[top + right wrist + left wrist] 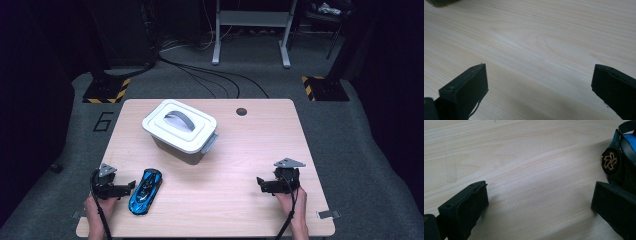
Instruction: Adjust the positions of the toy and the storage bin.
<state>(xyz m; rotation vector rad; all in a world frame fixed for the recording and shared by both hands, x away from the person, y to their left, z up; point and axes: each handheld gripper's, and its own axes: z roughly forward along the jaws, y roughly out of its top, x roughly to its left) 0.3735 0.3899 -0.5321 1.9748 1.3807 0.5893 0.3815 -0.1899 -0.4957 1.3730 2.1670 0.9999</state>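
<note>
— Resting near the front-left corner of the pale wooden table (240, 150), the left gripper (131, 188) has its jaws spread, empty, just beside the glossy blue and black toy car (146, 191). What step is this?

— Approach, I judge; nothing is gripped yet. The right gripper (260, 183), also spread, sits near the front-right corner. Next, the left jaws must straddle the car's sides.

— Its long axis?

— Front edge towards far edge, slightly tilted rightward. Which end is the nose, I cannot tell. Behind it stands the white lidded plastic box (181, 131), closed.
</note>
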